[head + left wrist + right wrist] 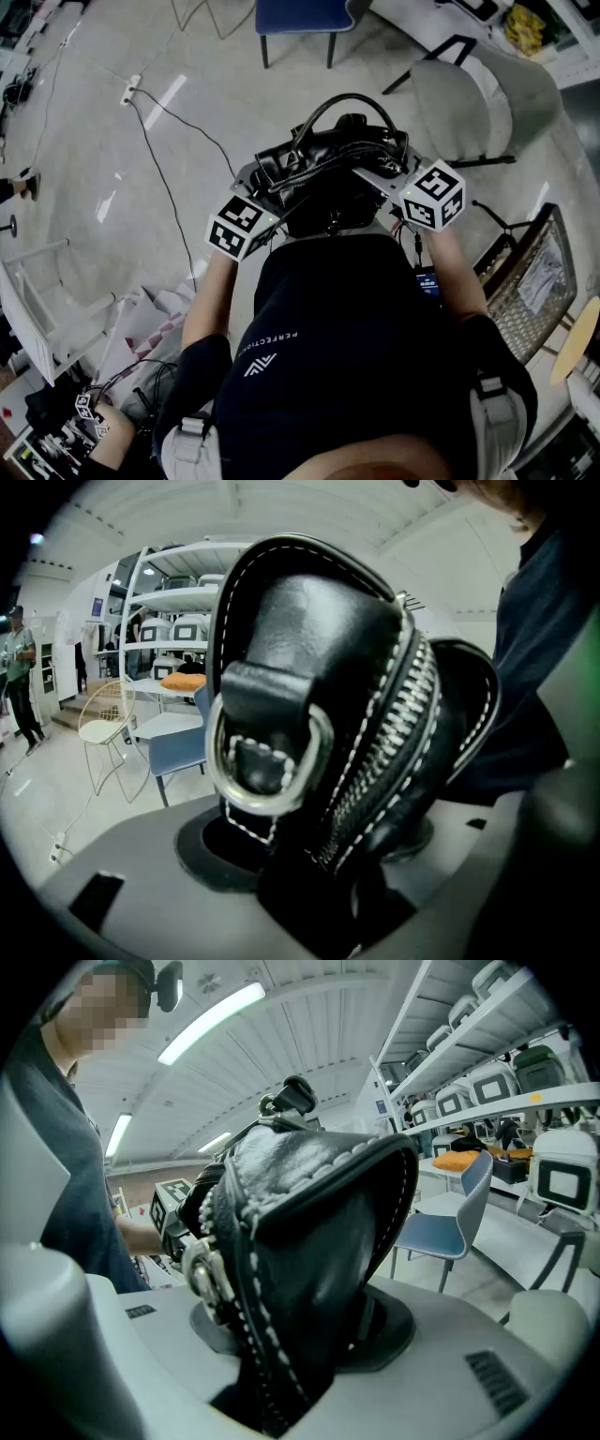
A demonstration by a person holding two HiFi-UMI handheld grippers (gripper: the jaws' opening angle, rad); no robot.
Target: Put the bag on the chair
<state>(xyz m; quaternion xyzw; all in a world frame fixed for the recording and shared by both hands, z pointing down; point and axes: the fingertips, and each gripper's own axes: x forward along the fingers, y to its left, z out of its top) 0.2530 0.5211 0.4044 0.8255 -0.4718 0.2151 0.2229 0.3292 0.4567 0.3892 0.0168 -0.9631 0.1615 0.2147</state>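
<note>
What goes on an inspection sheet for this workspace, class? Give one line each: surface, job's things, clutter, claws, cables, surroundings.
Surface: pale floor, glossy.
Job's things: black leather handbag held in the air; blue chair and grey chair ahead, neither bearing it.
Clutter: pale sheets on the floor at left; wire basket at right.
Claws: left claw and right claw each shut on one end of the handbag.
Cables: black cable crosses the floor from a power strip.
Surroundings: shelving with equipment; a person standing far off.
</note>
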